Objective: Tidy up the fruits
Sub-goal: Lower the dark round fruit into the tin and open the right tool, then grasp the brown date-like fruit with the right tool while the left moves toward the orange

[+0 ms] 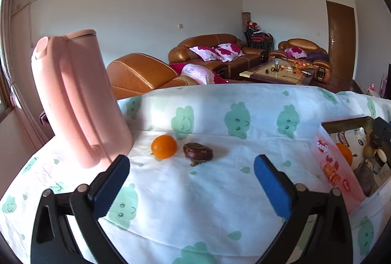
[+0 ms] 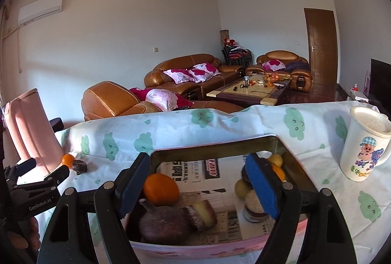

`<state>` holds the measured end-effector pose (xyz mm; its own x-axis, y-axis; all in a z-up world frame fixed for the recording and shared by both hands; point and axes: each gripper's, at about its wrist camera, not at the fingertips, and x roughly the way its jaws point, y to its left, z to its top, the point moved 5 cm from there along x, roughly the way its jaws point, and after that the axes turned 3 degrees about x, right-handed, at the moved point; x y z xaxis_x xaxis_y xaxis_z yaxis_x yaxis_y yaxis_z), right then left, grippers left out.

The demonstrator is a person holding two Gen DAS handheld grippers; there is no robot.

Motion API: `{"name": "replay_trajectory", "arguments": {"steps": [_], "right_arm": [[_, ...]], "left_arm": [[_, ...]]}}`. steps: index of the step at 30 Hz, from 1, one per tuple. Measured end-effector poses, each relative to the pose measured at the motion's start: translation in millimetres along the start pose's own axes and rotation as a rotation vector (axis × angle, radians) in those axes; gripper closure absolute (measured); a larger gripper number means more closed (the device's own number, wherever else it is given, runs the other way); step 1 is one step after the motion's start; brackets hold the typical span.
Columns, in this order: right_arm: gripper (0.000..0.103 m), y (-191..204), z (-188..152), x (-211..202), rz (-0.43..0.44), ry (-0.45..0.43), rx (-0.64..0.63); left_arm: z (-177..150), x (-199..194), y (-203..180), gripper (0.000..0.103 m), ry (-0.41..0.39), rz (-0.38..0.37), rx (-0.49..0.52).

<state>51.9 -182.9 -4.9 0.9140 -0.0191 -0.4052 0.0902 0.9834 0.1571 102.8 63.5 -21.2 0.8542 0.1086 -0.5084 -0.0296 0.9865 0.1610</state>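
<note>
A cloud-print cloth [image 1: 220,190] covers the bench. The pink box [image 2: 290,154] near its right side holds oranges and other fruit; the right gripper [image 2: 198,185] hangs over it, jaws apart, empty. The left gripper [image 1: 191,181], also spread and empty, faces a loose orange [image 1: 164,146] just beside a dark brown fruit [image 1: 198,151], near a pink jug [image 1: 78,97].

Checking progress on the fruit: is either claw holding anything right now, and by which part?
Nothing is held. The left claw and the right claw are both open and empty.

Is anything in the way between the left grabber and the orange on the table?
Nothing visible. The left gripper is open, and only bare tablecloth lies between it and the orange. The pink jug stands off to the left, the dark brown fruit just right.
</note>
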Motion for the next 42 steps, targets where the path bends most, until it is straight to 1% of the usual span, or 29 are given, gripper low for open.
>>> {"name": "replay_trajectory", "arguments": {"steps": [2,6,9,12,14,17,21,24,26,28,31,32,33,34,35,37,39,41,42], "right_arm": [[0.022,16.5,-1.4,2.9,0.021,0.001,-0.005],[0.022,52.6,-7.2,15.6,0.063,0.033,-0.034],[0.022,80.1,-11.1,22.5,0.099,0.055,-0.059],[0.022,107.9,-13.9,33.5,0.139,0.088,-0.080],[0.022,128.1,-17.2,42.6,0.170,0.119,-0.105],[0.022,157.5,-24.7,61.4,0.234,0.191,-0.142],[0.022,189.2,-37.3,92.7,0.309,0.327,-0.167],[0.024,208.5,-41.8,113.8,0.327,0.395,-0.196],[0.027,215.3,-44.6,130.0,0.320,0.444,-0.204],[0.035,219.2,-46.8,142.6,0.330,0.483,-0.196],[0.037,224.1,-56.0,157.8,0.320,0.533,-0.210],[0.042,226.0,-53.7,156.1,0.335,0.518,-0.213],[0.047,227.9,-54.4,155.5,0.347,0.524,-0.221],[0.060,227.6,-56.1,155.0,0.333,0.533,-0.233],[0.063,227.0,-55.0,153.3,0.325,0.524,-0.235],[0.063,224.3,-55.7,148.8,0.323,0.527,-0.234],[0.063,216.6,-55.3,140.5,0.300,0.509,-0.221],[0.063,202.3,-48.2,125.1,0.281,0.447,-0.180],[0.063,194.9,-44.2,114.6,0.270,0.403,-0.168]], "left_arm": [[-1.3,2.0,10.3,0.000,0.006,0.001,-0.009],[-6.1,5.8,32.0,0.000,0.017,-0.003,-0.035],[-10.3,6.5,46.2,0.000,0.026,-0.001,-0.036],[-17.7,5.7,64.4,0.000,0.041,0.006,-0.047],[-23.6,6.1,79.2,0.000,0.063,0.012,-0.074],[-32.9,8.3,102.2,0.000,0.097,0.012,-0.151],[-41.3,12.0,121.3,0.000,0.126,0.022,-0.232],[-44.4,16.2,122.1,0.000,0.149,0.053,-0.233],[-45.3,18.9,119.1,0.000,0.161,0.046,-0.222],[-46.3,21.7,117.3,0.000,0.172,0.041,-0.216],[-47.5,24.8,117.7,0.000,0.187,0.029,-0.214],[-47.9,25.9,117.5,0.000,0.193,0.026,-0.214],[-47.8,26.4,117.2,0.000,0.196,0.023,-0.213],[-47.5,26.5,117.3,0.000,0.197,0.017,-0.210],[-47.5,26.7,116.0,0.000,0.197,0.012,-0.206],[-46.8,26.9,113.7,0.000,0.198,-0.004,-0.196],[-45.2,27.6,108.3,0.000,0.198,-0.044,-0.182],[-43.5,25.3,102.1,0.001,0.186,-0.068,-0.161],[-41.5,22.0,96.5,0.001,0.167,-0.087,-0.139]]}}
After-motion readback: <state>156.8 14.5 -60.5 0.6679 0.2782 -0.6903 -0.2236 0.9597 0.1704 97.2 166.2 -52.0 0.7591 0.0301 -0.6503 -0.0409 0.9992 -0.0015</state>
